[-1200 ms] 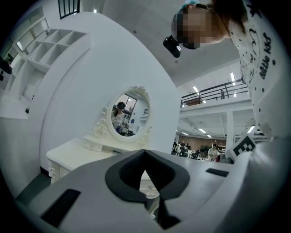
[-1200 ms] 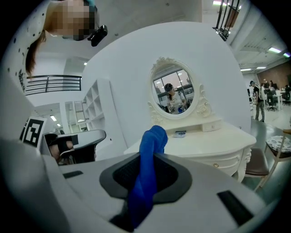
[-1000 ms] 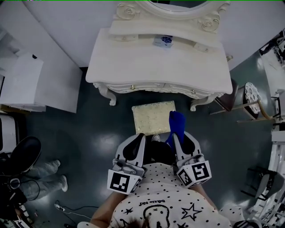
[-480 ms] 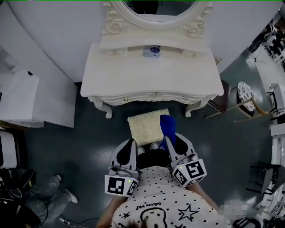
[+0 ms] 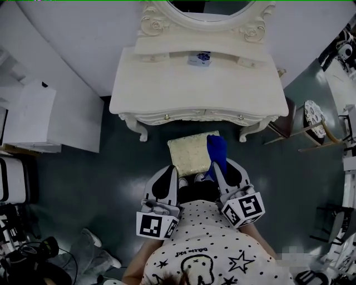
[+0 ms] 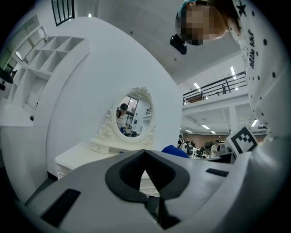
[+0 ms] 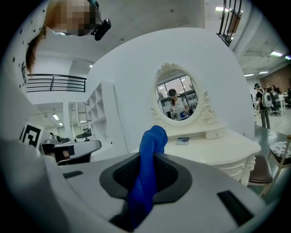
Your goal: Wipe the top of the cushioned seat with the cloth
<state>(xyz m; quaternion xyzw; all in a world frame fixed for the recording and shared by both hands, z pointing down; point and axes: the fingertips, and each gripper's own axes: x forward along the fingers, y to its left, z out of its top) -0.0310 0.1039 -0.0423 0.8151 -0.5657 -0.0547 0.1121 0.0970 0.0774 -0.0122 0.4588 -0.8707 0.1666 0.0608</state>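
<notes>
While a person in a star-and-dot shirt (image 5: 214,253) stands over the cushioned seat (image 5: 188,156), a white cabinet (image 5: 30,117) sits against the curved wall at far left. Another person's legs (image 5: 94,250) and a tangle of cables (image 5: 33,259) show at the lower left corner of the dark floor.

The left gripper (image 5: 170,171) is held low in front of the person's body, pointing forward toward the seat's near edge. Its jaws are together at the tips with nothing between them, as the left gripper view confirms (image 6: 145,154).

Ahead stands a white carved dressing table (image 5: 200,89) with an oval mirror (image 5: 208,6) and a small patterned box (image 5: 198,58) on its rear shelf. The pale, textured seat is tucked between the table's front legs, its far edge under the tabletop, which overhangs and blocks part of it from above. The person's shoes (image 5: 192,179) are just at its near edge.

A blue cloth (image 5: 217,149) lies across the seat's right side in the head view; whether it touches the cushion cannot be told.

The right gripper (image 5: 217,167) is level with the left one and pointing the same way, with its jaws clamped on the cloth. In the right gripper view (image 7: 152,157) the cloth (image 7: 146,182) rises from between the pads and folds over at its top.

At far right, well apart from the seat, is a round patterned object (image 5: 314,118) on a wooden frame.
</notes>
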